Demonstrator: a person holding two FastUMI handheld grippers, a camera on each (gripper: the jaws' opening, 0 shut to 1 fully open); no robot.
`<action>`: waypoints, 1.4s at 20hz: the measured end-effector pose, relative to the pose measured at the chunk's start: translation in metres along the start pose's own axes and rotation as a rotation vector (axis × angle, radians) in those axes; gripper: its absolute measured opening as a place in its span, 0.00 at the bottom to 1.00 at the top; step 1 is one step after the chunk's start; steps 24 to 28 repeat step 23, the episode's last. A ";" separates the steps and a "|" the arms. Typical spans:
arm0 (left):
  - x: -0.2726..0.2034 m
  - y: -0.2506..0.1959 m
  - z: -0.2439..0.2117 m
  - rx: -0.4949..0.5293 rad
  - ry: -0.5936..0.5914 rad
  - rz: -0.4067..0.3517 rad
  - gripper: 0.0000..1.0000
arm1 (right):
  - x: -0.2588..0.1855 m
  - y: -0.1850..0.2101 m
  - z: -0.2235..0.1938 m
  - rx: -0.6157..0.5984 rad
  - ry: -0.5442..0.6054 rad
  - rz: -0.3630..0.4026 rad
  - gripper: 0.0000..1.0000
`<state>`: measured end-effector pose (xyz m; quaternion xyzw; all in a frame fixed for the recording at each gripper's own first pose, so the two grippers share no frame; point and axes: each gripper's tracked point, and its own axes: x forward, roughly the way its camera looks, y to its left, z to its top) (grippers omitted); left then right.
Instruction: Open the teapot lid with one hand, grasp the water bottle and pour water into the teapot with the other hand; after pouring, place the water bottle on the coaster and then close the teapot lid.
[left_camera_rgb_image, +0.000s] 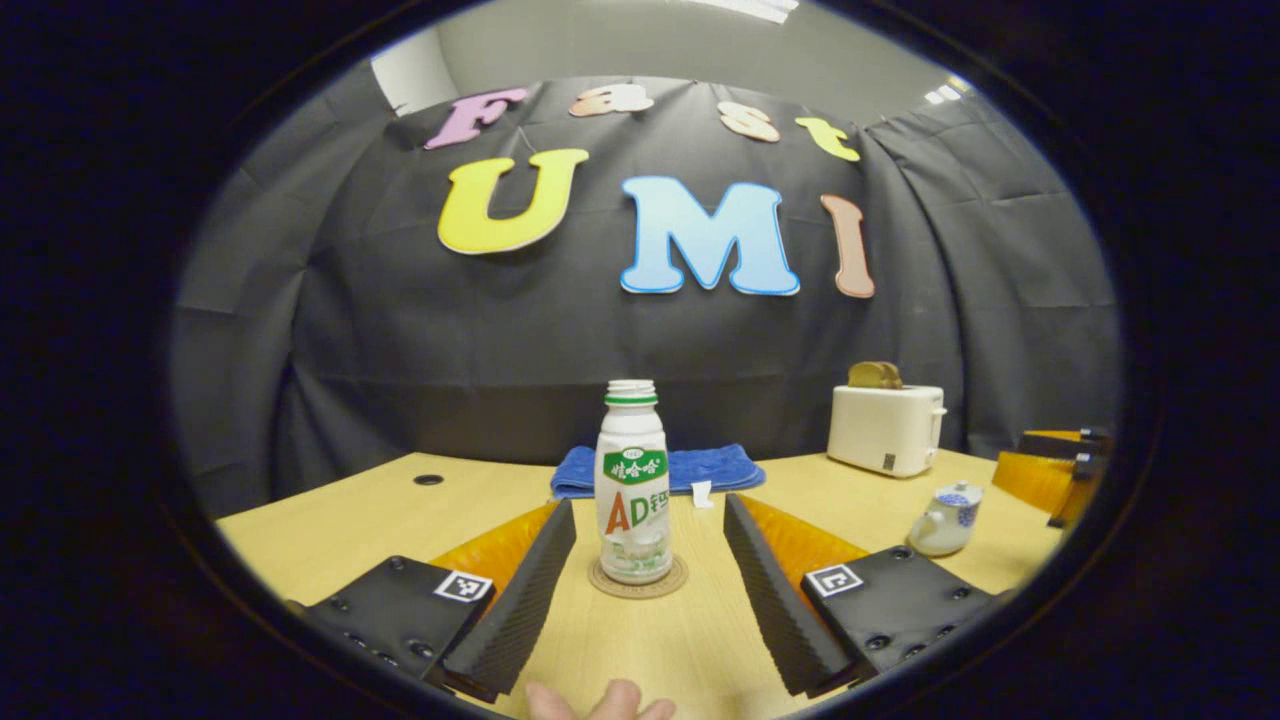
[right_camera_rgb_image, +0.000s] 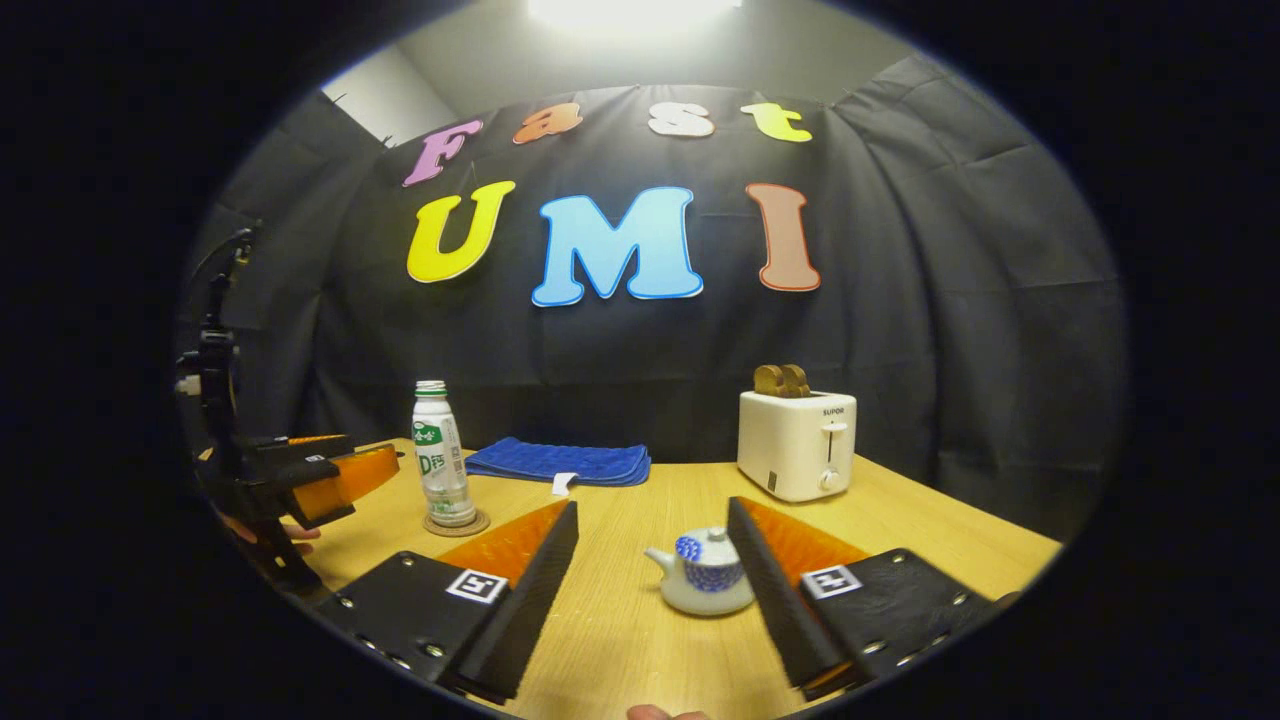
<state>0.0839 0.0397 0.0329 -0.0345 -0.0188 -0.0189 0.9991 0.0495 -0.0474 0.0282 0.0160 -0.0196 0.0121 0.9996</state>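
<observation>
In the left gripper view the left hand-held gripper (left_camera_rgb_image: 650, 575) has its fingers wide apart; the bottle (left_camera_rgb_image: 632, 482) stands uncapped on the coaster (left_camera_rgb_image: 637, 580) at centre frame, between them but untouched. In the right gripper view the right hand-held gripper (right_camera_rgb_image: 652, 578) is likewise spread, the teapot (right_camera_rgb_image: 705, 572) at lower centre just inside its right finger, lid on. The risks, as I judge them: a one-sided nudge could tip the tall open bottle and spill it across the desk (left_camera_rgb_image: 480, 505); a finger could shove the small teapot.
</observation>
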 end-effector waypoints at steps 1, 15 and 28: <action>-0.028 -0.019 0.002 0.000 -0.034 -0.018 1.00 | -0.013 0.008 -0.006 0.008 0.012 -0.015 0.98; -0.085 -0.055 -0.033 0.056 0.039 0.020 0.99 | -0.056 0.038 -0.026 -0.036 0.041 -0.047 0.96; -0.086 -0.055 -0.035 0.059 0.038 0.024 0.99 | -0.056 0.036 -0.025 -0.036 0.042 -0.044 0.96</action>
